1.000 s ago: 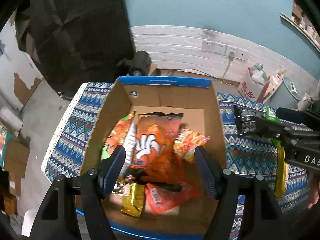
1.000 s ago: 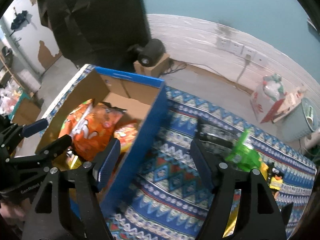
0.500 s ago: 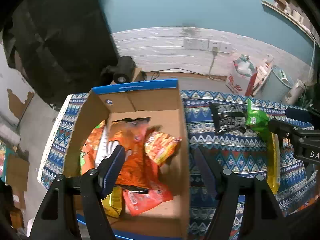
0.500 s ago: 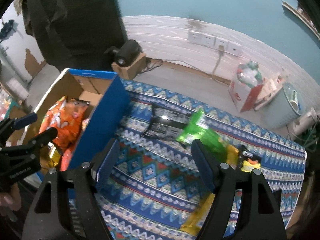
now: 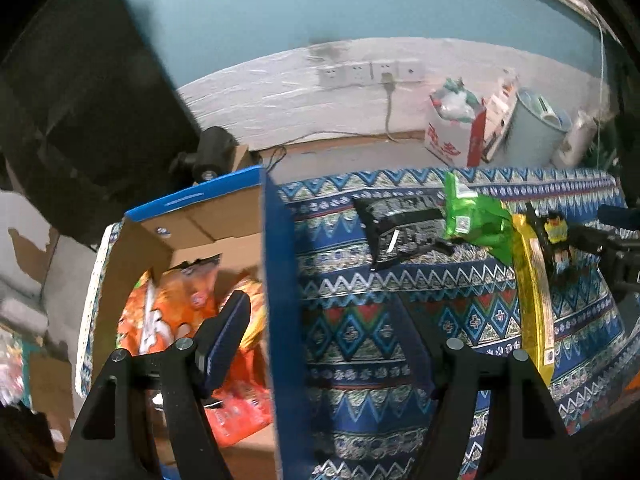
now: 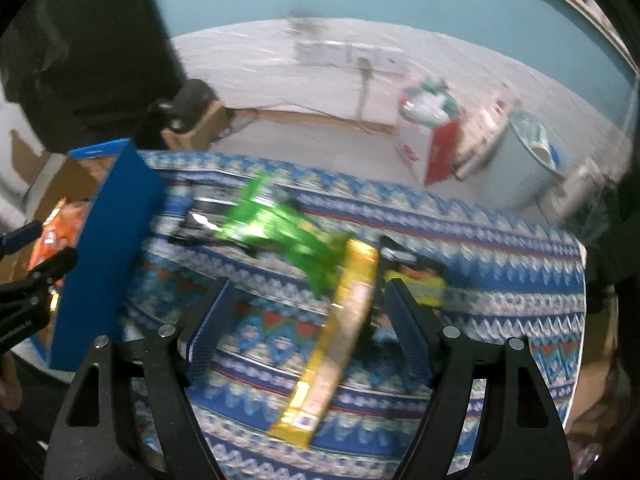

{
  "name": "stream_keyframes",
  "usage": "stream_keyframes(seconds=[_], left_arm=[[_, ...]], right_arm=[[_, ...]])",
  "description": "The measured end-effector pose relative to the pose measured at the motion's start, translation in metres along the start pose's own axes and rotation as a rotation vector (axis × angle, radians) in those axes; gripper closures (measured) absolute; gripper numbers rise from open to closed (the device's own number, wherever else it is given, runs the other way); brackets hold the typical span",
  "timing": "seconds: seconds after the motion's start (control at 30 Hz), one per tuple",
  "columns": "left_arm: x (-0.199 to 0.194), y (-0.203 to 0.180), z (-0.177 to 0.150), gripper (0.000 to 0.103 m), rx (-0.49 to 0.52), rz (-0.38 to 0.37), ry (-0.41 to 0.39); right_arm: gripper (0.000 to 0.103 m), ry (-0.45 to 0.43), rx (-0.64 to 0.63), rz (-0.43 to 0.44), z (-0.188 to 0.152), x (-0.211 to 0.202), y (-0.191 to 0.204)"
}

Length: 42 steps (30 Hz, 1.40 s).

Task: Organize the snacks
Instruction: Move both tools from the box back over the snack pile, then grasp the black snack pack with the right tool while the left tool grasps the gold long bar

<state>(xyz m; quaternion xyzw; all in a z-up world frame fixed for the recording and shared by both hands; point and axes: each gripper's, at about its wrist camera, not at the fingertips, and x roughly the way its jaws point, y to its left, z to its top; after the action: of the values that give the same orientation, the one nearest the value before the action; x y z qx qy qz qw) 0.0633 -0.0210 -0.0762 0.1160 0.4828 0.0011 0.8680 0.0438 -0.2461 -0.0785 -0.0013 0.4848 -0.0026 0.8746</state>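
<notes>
Right-wrist view was motion-blurred. Box (image 5: 280, 280) wall hid most of the orange bags (image 5: 176, 312) inside. Your left gripper (image 5: 324, 344) stood open and empty, straddling that blue wall. Black packet (image 5: 400, 224), green bag (image 5: 476, 220) and yellow packet (image 6: 344, 332) lay on the patterned cloth (image 5: 360, 320). Your right gripper (image 6: 308, 324) had just been opening, yellow packet between its fingers, untouched.

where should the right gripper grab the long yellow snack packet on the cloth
Take the yellow packet across its narrow width near mid-length, coming from above. It lies flat and long on the patterned cloth, its far end by the green bag. The right gripper looks open and empty.
</notes>
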Motion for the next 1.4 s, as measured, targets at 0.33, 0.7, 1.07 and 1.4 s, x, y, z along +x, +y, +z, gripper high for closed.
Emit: stream_keyframes(seconds=[0.33, 0.7, 1.07, 1.4], left_arm=[[0.033, -0.047, 0.013, 0.029, 0.058, -0.048, 0.041], [0.069, -0.067, 0.019, 0.029, 0.067, -0.076, 0.124], [0.07, -0.071, 0.021, 0.029, 0.064, -0.107, 0.14], [0.059, -0.11, 0.018, 0.029, 0.091, -0.187, 0.161]], right_arm=[[0.026, 0.096, 0.134, -0.068, -0.025, 0.044, -0.073], [0.026, 0.163, 0.17, -0.05, -0.025, 0.088, -0.088], [0.029, 0.228, 0.184, -0.093, -0.03, 0.117, -0.098], [0.041, 0.239, 0.113, -0.157, -0.052, 0.114, -0.097]])
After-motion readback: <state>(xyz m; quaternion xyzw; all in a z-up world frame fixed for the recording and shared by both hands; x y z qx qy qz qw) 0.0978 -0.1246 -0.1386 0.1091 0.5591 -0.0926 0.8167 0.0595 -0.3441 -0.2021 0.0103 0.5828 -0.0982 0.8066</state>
